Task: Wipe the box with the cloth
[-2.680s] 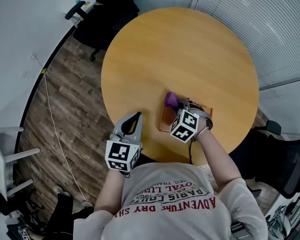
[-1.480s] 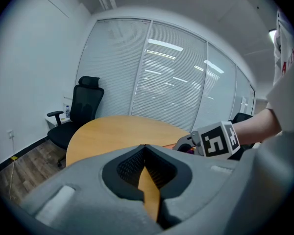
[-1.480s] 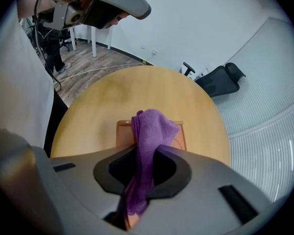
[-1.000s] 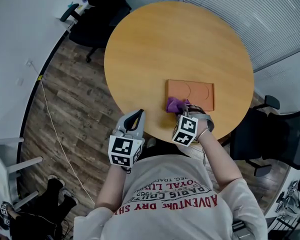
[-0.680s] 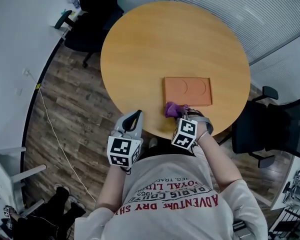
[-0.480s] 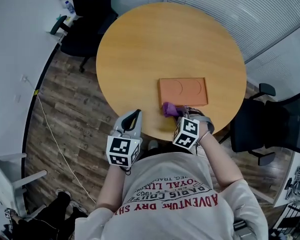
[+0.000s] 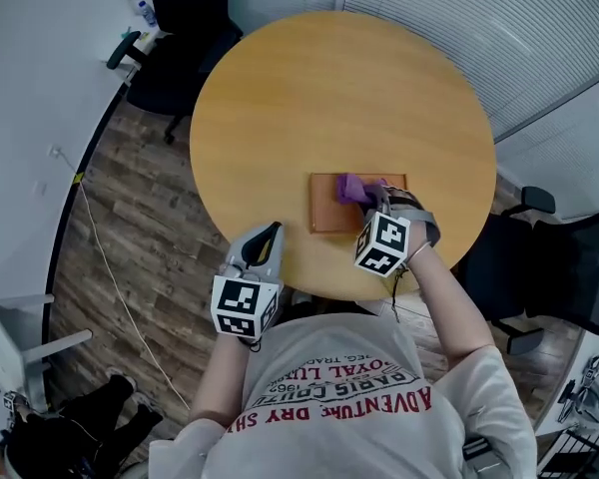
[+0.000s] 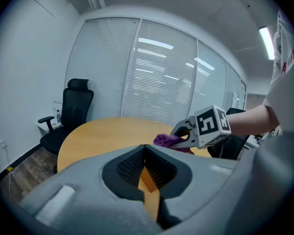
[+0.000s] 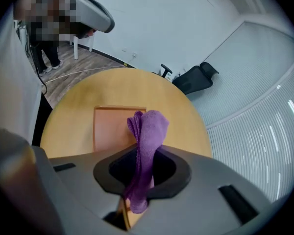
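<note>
- The left claw (image 7: 271,234) hangs over the near left edge of the round, light wooden worktop (image 7: 329,88). Its jaws are pressed together with nothing between them. It is well apart from the box and, as I judge it, takes no part in the wiping.
- The flat, orange-brown rectangular box (image 7: 324,208) lies on the near half of the worktop, to the right of the left claw. Its left portion is bare and nothing rests on it there.
- The wipe looks to be under way, since the cloth is down on the box's top rather than hovering beside it. How much of the top has been covered cannot be told, because no smear or dust shows either way. I judge that the bare left part and the near edge are left to do.
- The crumpled purple cloth (image 7: 354,188) sits on the box's top near its far edge, right of the bare part.
- The right claw (image 7: 371,196) is over the box's right part, its jaws pinching the cloth. In the right gripper view the cloth (image 9: 149,126) stands up out of the closed jaws, with the box (image 9: 112,126) lying just beyond them.
</note>
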`<state>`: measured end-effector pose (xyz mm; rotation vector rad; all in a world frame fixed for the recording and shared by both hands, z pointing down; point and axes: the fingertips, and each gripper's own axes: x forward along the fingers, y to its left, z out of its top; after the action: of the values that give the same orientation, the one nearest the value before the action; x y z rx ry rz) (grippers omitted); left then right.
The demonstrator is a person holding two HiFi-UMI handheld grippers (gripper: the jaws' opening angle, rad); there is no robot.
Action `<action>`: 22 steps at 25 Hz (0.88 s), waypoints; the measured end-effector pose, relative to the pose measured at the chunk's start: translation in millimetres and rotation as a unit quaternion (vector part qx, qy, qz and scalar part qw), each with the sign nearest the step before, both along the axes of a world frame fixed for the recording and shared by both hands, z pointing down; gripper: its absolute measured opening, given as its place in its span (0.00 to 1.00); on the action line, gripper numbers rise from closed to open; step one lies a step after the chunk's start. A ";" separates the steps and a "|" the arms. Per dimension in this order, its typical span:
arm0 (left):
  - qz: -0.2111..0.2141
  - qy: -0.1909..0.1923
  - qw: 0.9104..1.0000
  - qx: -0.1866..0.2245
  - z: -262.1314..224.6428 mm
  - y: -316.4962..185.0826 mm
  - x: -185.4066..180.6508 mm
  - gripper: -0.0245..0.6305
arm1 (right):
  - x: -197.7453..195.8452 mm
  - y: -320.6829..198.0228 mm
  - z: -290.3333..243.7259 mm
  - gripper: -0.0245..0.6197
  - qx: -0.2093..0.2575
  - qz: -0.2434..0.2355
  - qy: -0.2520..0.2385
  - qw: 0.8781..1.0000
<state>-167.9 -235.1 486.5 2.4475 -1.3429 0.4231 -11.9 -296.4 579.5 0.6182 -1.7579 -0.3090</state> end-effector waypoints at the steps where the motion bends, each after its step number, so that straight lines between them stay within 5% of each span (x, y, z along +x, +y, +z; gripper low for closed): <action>1: -0.005 -0.002 1.000 -0.004 1.9 -1.3 1.4 0.05 | 2.5 -7.5 2.6 0.13 0.000 -0.003 -0.002 1.000; 12: -0.029 -0.013 0.999 -0.023 18.0 -5.9 21.5 0.05 | -0.1 -41.9 41.1 0.13 -0.020 -0.072 0.006 0.997; 22: -0.043 -0.013 0.999 -0.026 19.8 -1.1 21.5 0.05 | -5.6 -32.5 55.2 0.13 -0.033 -0.085 0.005 0.996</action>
<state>-146.4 -236.2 506.4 2.3392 -1.4236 0.4633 -17.5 -328.9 634.7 0.4196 -1.8074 -0.3699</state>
